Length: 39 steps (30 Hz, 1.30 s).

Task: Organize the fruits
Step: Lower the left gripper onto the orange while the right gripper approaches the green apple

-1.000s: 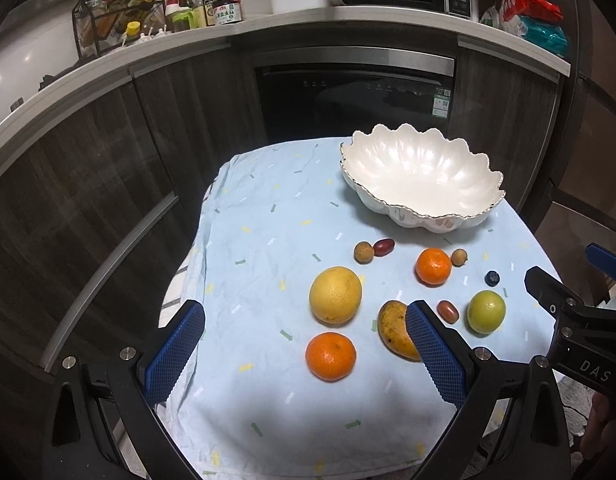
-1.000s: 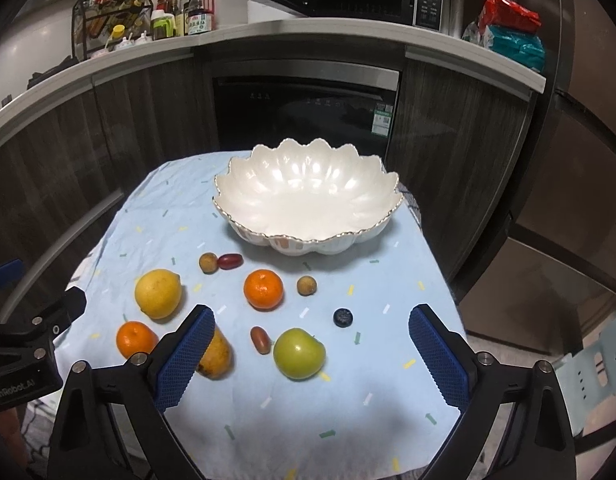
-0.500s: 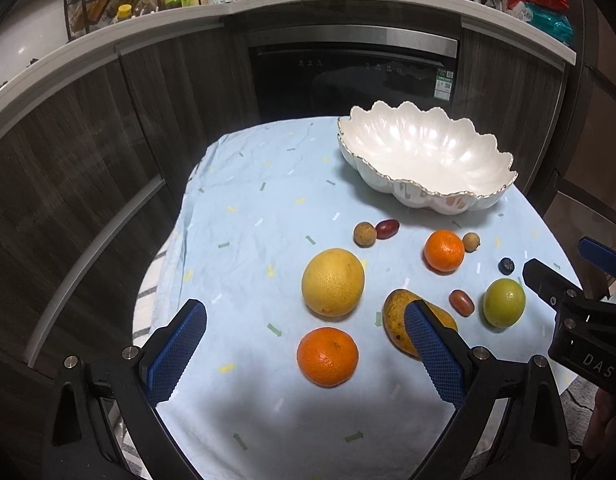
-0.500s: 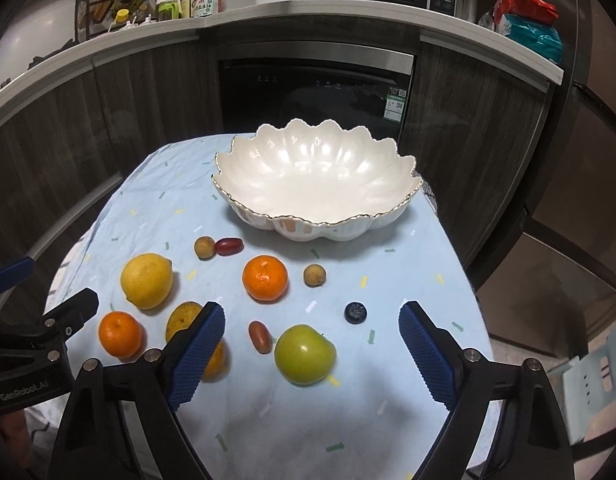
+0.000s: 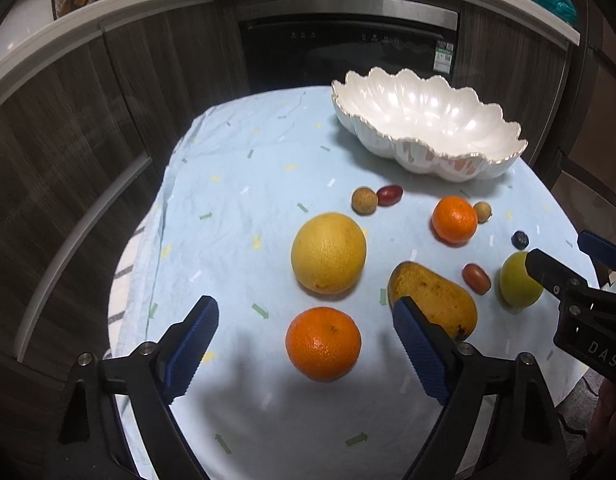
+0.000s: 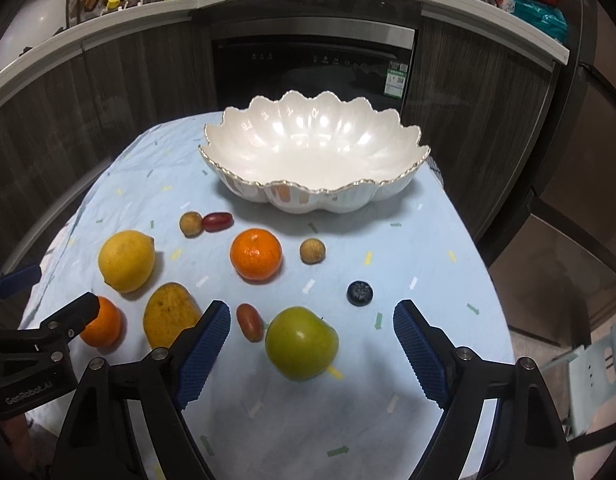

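Over the last second both grippers had been brought lower and closer to the fruit laid out on the pale blue tablecloth [image 6: 447,240], so that each piece filled more of its view than before. The left gripper [image 5: 306,344] was held with its blue pads spread wide, and the nearer orange [image 5: 323,343] now lay framed between them, though no pad was touching it. The right gripper [image 6: 311,350] was likewise held spread, with the green apple [image 6: 301,342] centred in its gap and untouched. Nothing was being pinched by either tool.

No fruit had been shifted. The white scalloped bowl [image 6: 403,184] at the far side of the table was seen to be empty. In front of it, the lemon [image 5: 328,253], the mango [image 5: 431,296] and a second orange [image 5: 454,219] were left lying on the cloth. Among them were two longans [image 5: 364,200] [image 5: 482,212], two small red oblong fruits [image 5: 389,195] [image 5: 476,278] and a blueberry [image 5: 520,239].

From this double approach it was judged that the task was barely begun. A first pick appeared to be lined up on each side, the orange for the left and the apple for the right, with a further descent needed before either could be closed upon.
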Available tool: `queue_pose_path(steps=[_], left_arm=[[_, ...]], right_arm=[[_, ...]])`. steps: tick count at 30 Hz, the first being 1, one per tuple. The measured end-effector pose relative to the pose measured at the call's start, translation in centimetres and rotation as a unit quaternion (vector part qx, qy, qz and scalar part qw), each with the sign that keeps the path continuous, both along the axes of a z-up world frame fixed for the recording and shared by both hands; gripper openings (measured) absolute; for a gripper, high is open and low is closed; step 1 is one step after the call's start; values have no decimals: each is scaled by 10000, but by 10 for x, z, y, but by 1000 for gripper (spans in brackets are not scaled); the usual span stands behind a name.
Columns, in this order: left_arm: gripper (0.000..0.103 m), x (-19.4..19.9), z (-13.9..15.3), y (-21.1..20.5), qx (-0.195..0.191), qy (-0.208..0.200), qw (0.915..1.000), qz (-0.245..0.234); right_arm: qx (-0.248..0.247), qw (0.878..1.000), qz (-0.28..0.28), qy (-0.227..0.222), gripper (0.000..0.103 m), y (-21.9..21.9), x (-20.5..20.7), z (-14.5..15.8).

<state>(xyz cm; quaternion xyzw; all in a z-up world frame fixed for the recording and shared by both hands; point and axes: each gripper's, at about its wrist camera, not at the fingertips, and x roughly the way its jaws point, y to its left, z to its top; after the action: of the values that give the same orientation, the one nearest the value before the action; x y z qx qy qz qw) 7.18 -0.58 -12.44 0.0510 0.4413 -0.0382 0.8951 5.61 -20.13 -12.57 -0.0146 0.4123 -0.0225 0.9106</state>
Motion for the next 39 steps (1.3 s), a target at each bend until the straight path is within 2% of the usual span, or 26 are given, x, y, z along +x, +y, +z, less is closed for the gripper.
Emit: queue_pose_path(steps=[14,21,24,31,39], left_arm=[[78,7,-26,-3,-58,414,9991,-86],[64,12,-36,-2,-152,631,9978,-96],[61,12,-40,-3,-183,699,9973,-106],[50,14,-45,-4,-228,790,9965,-161],[46,14,-44,-4,-242,753,9967,-184]], right_arm=[[132,9992,-45,374,77,-4,9,-23],[203,9982,-21,556,72,-4,15,-33],[256,9977,-22,633,68,-4,16,-38],[421,9955,30,849,51,-5,21,-49],[462,9954,14,841,50,-5,20,-49]])
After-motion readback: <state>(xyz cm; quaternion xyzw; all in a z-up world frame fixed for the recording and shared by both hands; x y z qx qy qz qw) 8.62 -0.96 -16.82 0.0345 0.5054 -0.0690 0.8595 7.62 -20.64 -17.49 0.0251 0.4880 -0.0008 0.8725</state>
